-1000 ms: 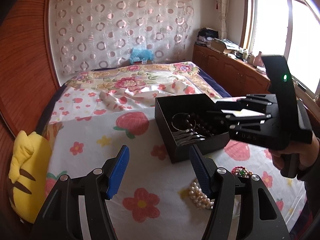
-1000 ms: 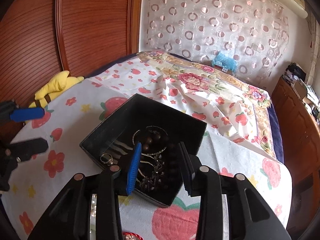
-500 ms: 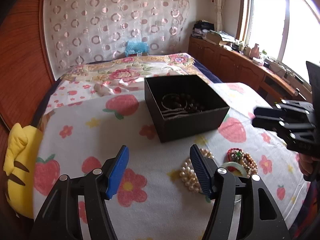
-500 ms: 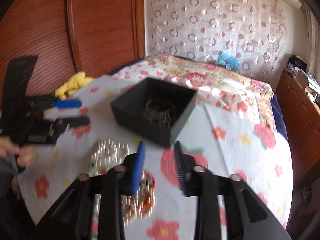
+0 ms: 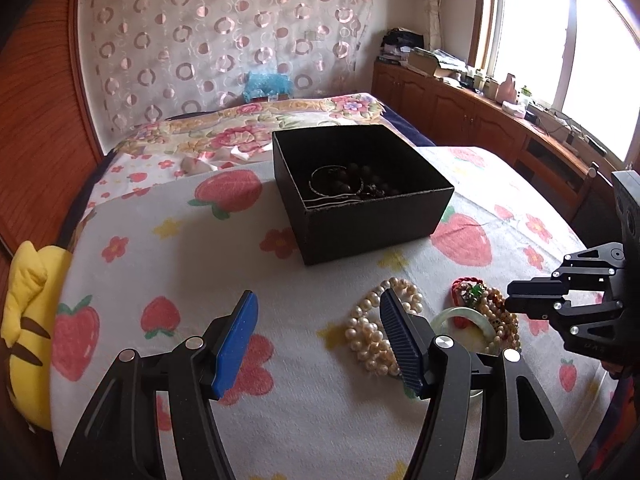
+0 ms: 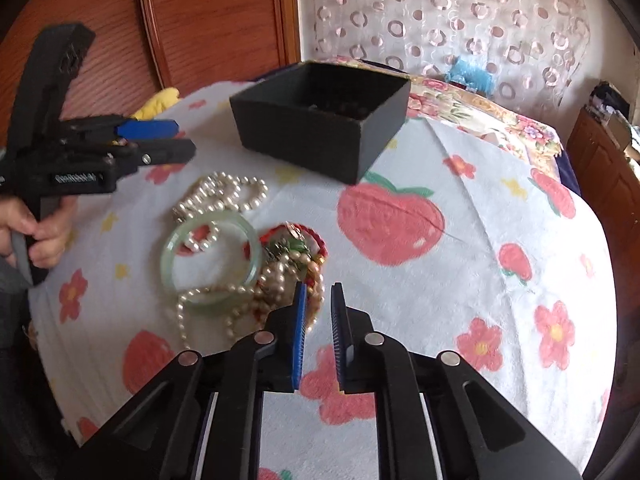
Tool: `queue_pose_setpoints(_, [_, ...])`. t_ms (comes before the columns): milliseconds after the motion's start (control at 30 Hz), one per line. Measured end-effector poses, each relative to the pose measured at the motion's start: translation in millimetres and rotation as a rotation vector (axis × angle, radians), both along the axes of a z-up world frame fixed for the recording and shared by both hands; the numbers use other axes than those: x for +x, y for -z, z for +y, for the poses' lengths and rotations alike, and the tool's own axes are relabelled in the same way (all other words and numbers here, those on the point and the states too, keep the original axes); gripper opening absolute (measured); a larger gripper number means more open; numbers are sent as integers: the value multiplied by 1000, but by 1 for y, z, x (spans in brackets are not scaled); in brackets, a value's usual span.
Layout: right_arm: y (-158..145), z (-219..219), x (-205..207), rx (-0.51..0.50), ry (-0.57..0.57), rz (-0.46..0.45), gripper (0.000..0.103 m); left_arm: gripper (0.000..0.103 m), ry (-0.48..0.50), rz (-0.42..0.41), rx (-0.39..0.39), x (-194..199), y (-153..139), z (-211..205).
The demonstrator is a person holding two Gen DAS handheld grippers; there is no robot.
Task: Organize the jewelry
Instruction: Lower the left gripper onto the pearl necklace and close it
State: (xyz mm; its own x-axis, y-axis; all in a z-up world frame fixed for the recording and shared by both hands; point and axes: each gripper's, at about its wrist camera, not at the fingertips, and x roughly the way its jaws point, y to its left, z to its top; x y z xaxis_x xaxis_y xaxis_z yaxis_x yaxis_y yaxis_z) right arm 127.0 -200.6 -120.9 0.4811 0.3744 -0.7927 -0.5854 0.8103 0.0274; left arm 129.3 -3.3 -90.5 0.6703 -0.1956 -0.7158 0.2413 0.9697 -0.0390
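A black box (image 5: 360, 192) with dark beads and thin bangles inside sits on the strawberry bedspread; it also shows in the right wrist view (image 6: 320, 120). In front of it lie a pearl necklace (image 5: 372, 332), a pale green bangle (image 6: 210, 258) and a red and beaded tangle (image 6: 296, 248). My left gripper (image 5: 318, 320) is open and empty, hovering left of the pearls. My right gripper (image 6: 320, 300) is narrowly open and empty, just above the edge of the beaded tangle; it shows at the right of the left wrist view (image 5: 516, 300).
A yellow plush pillow (image 5: 28, 316) lies at the bed's left edge. A wooden headboard wall (image 6: 220, 12) stands to the left. A wooden cabinet (image 5: 480, 120) under the window runs along the right. A blue toy (image 5: 266, 84) sits at the far end.
My right gripper left the box, drew back and came down over the loose jewelry, its jaws narrowing. My left gripper pulled back and shifted toward the pearls.
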Motion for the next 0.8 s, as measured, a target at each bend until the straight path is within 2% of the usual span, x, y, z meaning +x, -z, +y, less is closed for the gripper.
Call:
queue_pose_setpoints(133, [-1, -2, 2, -43, 54, -20, 13, 61, 9, 6, 11, 0, 2, -3])
queue_pose_setpoints(200, [3, -6, 6, -54, 74, 1, 11, 61, 11, 10, 12, 0, 4, -4])
queue_pose_setpoints(500, [-5, -11, 2, -7, 58, -9, 11, 61, 5, 23, 13, 1, 7, -2])
queue_pose_setpoints(700, [0, -9, 5, 15, 34, 52, 11, 61, 3, 26, 14, 2, 8, -2])
queue_pose_setpoints(800, [2, -1, 4, -30, 20, 28, 7, 61, 8, 44, 15, 4, 11, 0])
